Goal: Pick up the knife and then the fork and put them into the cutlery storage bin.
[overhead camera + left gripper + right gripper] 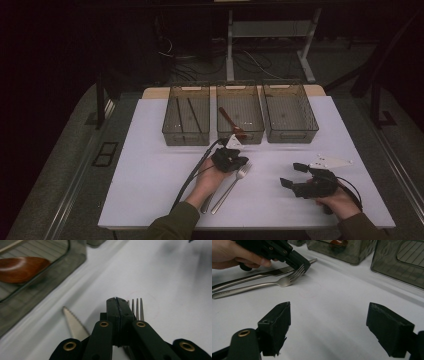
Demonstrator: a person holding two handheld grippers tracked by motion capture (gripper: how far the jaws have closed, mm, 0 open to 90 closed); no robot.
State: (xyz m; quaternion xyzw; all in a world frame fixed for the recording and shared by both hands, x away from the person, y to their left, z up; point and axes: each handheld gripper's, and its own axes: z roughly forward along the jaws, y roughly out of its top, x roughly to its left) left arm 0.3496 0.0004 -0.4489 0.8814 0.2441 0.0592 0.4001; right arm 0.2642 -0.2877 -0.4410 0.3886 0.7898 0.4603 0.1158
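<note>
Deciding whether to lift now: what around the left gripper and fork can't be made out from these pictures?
- Left gripper jaws shut over fork; whether they pinch it is hidden, left gripper view.
- Knife handle: covered by the gripper.
- Rightmost bin contents: too dim, high view.

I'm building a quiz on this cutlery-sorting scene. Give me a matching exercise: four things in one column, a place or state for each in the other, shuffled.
1. fork
2. wooden spoon
3. left hand-held gripper
4. right hand-held gripper

A. jaws wide apart, nothing between them
B. lies in the middle bin
C. jaws shut, at the fork's tines
D. lies on the white table beside the knife

Pairs: 1-D, 2-B, 3-C, 4-A
</note>
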